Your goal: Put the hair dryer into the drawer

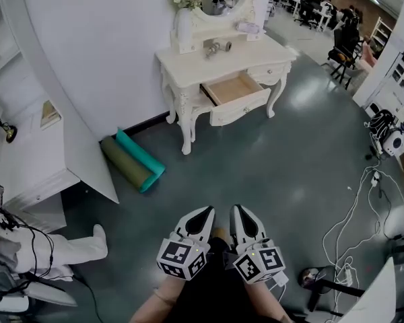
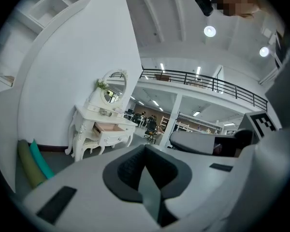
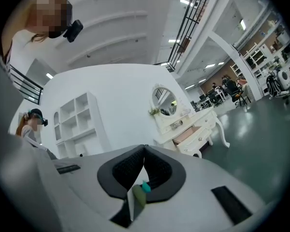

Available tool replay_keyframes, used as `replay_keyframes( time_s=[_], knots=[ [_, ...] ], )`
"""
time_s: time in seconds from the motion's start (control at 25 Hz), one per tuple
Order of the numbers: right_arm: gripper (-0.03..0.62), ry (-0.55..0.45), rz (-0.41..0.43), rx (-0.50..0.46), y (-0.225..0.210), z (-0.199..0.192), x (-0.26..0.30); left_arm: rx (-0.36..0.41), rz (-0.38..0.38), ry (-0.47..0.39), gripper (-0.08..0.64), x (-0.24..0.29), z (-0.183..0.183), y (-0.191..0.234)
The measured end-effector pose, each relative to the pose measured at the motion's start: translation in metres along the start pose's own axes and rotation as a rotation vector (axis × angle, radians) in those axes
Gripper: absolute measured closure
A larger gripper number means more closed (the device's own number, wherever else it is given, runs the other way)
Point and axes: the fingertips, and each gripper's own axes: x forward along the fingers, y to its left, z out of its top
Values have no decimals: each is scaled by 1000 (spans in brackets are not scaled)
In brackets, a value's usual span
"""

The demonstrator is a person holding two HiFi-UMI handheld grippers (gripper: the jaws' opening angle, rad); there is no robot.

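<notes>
Left tongs (image 1: 202,214): jaws together on nothing, held low before the body.
Right tongs (image 1: 241,214): likewise closed and empty, probably parked for the approach.
Hair dryer (image 1: 219,47): lies on the white surface (image 1: 188,69), well apart from both.
Drawer (image 1: 234,89): pulled out below, ready to receive it.

You are seeing no readable text; the cubes on your left gripper (image 1: 203,214) and right gripper (image 1: 240,212) are showing only square markers.
</notes>
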Motion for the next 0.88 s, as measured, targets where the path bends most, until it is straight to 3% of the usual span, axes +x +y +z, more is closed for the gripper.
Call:
replay_keyframes(
  time_s=[0.88],
  knots=[
    [565, 10, 31, 6, -101, 46, 129, 30, 8, 24, 546, 151, 39, 36]
  ],
)
